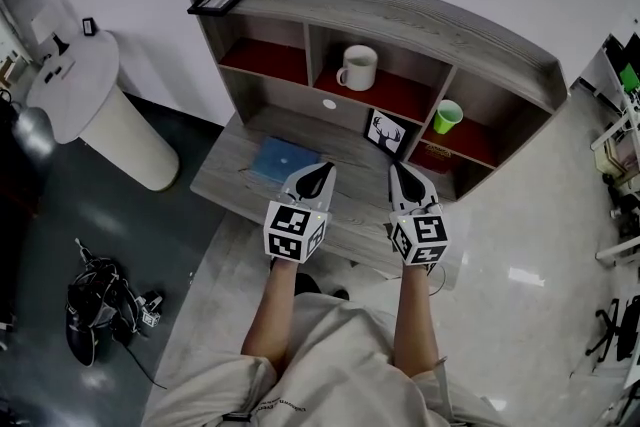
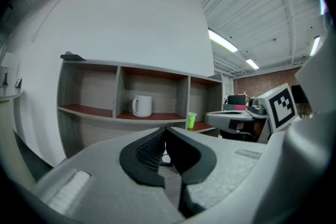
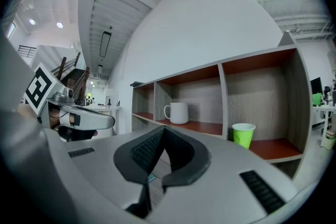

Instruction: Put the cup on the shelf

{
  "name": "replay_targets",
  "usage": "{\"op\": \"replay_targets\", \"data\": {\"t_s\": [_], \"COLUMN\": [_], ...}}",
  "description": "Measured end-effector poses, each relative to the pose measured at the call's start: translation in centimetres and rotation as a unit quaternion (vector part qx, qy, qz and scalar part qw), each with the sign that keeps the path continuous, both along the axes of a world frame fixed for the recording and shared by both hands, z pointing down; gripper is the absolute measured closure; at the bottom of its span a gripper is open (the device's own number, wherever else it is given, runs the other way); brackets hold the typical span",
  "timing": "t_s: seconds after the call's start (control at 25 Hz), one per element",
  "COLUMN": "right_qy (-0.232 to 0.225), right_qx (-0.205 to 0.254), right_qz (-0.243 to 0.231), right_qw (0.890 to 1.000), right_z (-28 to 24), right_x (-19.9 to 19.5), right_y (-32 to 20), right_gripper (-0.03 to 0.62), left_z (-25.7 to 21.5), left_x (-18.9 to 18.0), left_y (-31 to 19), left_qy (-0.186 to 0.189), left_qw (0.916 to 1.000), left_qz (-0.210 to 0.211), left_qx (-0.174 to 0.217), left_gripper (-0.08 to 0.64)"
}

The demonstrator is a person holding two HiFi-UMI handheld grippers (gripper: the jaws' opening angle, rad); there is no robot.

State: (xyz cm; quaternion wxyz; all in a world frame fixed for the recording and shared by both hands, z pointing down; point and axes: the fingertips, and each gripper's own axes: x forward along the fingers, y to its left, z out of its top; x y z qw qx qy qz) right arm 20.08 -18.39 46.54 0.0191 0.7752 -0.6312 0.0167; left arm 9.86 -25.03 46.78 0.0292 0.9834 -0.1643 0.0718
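Left tool (image 1: 324,167), right tool (image 1: 398,167), book (image 1: 283,158), cup (image 1: 447,116)

I observed the green cup (image 1: 447,116) upright in the shelf's (image 1: 400,15) right compartment. The white mug (image 1: 357,68) stood upright in the middle compartment.

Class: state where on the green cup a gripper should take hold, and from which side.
Probably the upper wall of the green cup, from the open front of the shelf: it stands upright, widens toward the rim, with walls beside and behind.
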Motion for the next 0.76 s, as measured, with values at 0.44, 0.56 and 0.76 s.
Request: {"op": "replay_targets", "data": {"t_s": [0.44,0.56,0.76], "right_qy": [0.008,0.007,0.003], "right_qx": [0.008,0.008,0.001], "right_qz": [-0.003,-0.001,0.003], "right_qw": [1.0,1.0,1.0], "right_z": [-0.65,-0.54,0.02], "right_x": [-0.43,-0.39,-0.28], "right_y": [0.02,0.11,0.29], "right_gripper": [0.577,0.577,0.577], "left_z": [-0.13,-0.06,-0.09], "left_x": [-0.72,-0.77,-0.89], "left_y": [0.12,0.25,0.38], "left_qy": [0.002,0.001,0.003], "left_qw": [0.9999,0.9999,0.9999], "left_qz": [-0.01,-0.011,-0.013], "left_qx": [0.002,0.003,0.001], "left_gripper": [0.549,0.549,0.549]}}
